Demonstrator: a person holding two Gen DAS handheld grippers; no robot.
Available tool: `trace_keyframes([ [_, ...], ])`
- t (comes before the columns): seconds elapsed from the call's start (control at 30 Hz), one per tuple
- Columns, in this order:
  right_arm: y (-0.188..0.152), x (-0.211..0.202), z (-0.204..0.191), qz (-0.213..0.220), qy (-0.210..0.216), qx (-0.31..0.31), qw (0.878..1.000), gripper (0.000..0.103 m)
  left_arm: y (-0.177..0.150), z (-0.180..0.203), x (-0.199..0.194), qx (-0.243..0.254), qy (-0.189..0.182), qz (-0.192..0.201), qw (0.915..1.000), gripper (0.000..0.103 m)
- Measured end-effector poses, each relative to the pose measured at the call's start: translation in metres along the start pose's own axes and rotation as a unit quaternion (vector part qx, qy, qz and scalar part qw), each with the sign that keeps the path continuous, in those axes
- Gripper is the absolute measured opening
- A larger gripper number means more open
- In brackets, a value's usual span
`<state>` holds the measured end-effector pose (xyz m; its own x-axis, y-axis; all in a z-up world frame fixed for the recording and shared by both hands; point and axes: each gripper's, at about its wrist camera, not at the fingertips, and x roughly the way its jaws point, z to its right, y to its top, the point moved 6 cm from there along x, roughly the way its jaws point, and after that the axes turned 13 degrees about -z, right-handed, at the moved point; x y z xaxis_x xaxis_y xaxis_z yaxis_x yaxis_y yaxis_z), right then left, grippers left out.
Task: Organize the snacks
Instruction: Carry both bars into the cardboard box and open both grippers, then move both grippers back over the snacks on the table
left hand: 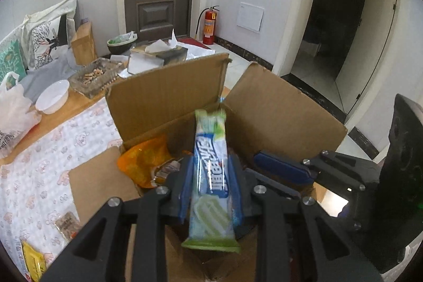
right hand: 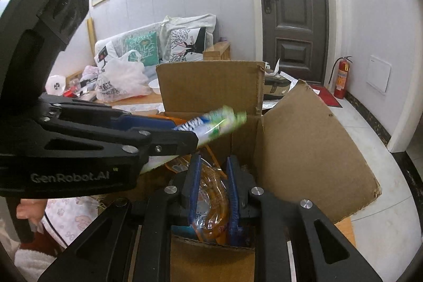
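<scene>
My left gripper (left hand: 210, 163) is shut on a long green and blue snack packet (left hand: 210, 171) and holds it over the open cardboard box (left hand: 169, 97). The packet also shows in the right wrist view (right hand: 216, 123), sticking out of the left gripper (right hand: 190, 136). My right gripper (right hand: 212, 163) is shut on a clear orange snack bag (right hand: 214, 202) inside the box (right hand: 304, 149). The right gripper's blue pads (left hand: 280, 165) show in the left wrist view at the box's right side. An orange snack bag (left hand: 144, 160) lies in the box.
Loose snack packets (left hand: 34, 260) lie on the patterned tablecloth (left hand: 47, 165) at the left. A white bowl (left hand: 53, 97), a glass tray (left hand: 92, 75), a tissue box (left hand: 158, 54) and a white plastic bag (right hand: 121, 81) stand behind the box. A fire extinguisher (right hand: 341, 78) stands by the door.
</scene>
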<state>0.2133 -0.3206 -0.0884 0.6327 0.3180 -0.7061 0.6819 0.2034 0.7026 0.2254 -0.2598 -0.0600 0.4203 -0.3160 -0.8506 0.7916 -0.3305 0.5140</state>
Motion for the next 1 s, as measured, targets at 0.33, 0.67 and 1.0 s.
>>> trace_keyframes([
  [0.33, 0.0, -0.005, -0.007, 0.0, 0.006, 0.001, 1.0, 0.026, -0.002, -0.012, -0.014, -0.01, -0.004, 0.014, 0.9998, 0.032],
  [0.67, 0.006, -0.026, -0.047, 0.012, 0.021, -0.029, 0.999, 0.028, -0.037, -0.045, -0.071, -0.033, 0.018, 0.048, 0.9981, 0.051],
  [1.0, 0.008, -0.042, -0.137, 0.008, 0.078, -0.08, 0.994, 0.033, -0.094, -0.103, -0.139, -0.083, 0.034, 0.1, 0.991, 0.063],
])
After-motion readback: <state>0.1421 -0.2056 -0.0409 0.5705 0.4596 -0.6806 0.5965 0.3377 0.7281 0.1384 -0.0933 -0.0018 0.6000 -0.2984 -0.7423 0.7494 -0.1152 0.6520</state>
